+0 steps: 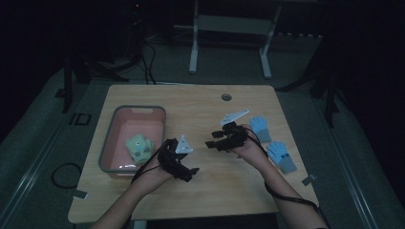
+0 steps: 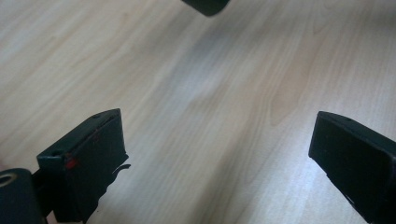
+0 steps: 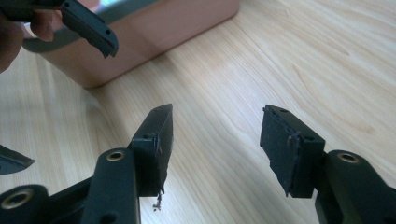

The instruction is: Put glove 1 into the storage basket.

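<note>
**Sorting gloves into the bin: one pair stowed, one pair left**

Both tools hang over the bare middle of the bench [image 1: 200, 200], each released and holding nothing. The left tool [image 1: 190, 172] sits just beside the bin's right wall; in the left gripper view its jaws stand wide apart over plain wood. The right tool [image 1: 213, 142] lies toward the bench's centre, jaws partly spread with only wood grain between them in the right gripper view, where the bin [image 3: 154, 32] appears beyond them. The grey-rimmed pink bin [image 1: 109, 143] stands near the left edge and already contains a pale green pair of gloves [image 1: 139, 147]. Two blue gloves rest near the right edge, well apart from the bin: one [image 1: 260, 126] farther back, one [image 1: 282, 155] nearer the person. Judged from this layout, the work is roughly half done; the blue gloves are not yet gathered.
</note>
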Action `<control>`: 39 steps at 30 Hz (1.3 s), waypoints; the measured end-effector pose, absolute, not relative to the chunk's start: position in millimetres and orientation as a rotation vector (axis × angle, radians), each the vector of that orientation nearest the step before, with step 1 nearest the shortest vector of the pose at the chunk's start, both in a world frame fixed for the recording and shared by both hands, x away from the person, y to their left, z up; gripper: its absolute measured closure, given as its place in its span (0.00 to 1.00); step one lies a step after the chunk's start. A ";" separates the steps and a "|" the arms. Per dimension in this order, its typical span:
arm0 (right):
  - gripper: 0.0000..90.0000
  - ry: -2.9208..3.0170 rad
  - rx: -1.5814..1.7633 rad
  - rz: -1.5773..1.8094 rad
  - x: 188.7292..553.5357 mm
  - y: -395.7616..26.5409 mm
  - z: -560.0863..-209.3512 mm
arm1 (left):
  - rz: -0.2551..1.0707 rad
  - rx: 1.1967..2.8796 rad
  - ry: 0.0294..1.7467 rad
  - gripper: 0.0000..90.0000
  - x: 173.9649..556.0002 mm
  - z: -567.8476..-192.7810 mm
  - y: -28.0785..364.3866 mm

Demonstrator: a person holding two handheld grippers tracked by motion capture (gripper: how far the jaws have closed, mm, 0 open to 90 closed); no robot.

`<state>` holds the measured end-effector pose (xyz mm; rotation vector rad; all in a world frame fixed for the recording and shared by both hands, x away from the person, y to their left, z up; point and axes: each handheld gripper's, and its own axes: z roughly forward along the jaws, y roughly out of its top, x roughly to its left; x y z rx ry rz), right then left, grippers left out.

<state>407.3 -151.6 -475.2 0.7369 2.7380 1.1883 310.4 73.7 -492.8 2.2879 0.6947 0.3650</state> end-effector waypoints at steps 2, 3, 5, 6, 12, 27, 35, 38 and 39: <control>0.49 2.729 0.744 1.197 406.6 -158.2 -477.5 | 0.366 2.295 0.683 0.05 308.4 -496.6 70.2; 0.49 2.729 0.754 1.191 406.1 -162.1 -479.1 | 0.363 2.296 0.682 0.05 307.6 -497.8 69.0; 0.49 2.722 0.761 1.180 405.3 -168.4 -482.1 | 0.359 2.294 0.673 0.05 305.3 -500.8 66.0; 0.49 2.723 0.764 1.174 404.9 -170.8 -483.3 | 0.358 2.294 0.669 0.05 304.3 -502.0 64.8; 0.49 2.711 0.790 1.158 401.1 -188.1 -491.0 | 0.339 2.278 0.665 0.05 300.7 -509.4 60.4; 0.49 2.641 0.855 1.119 391.0 -232.2 -507.9 | 0.340 2.250 0.659 0.05 287.9 -534.4 53.8; 0.51 2.582 0.899 1.094 389.6 -258.3 -508.9 | 0.350 2.212 0.680 0.05 283.1 -548.0 53.5; 0.51 2.560 0.930 1.078 390.5 -268.6 -508.0 | 0.367 2.219 0.686 0.05 281.3 -552.9 53.9; 0.51 2.553 0.939 1.075 391.0 -272.1 -507.7 | 0.380 2.227 0.686 0.05 280.3 -554.0 54.0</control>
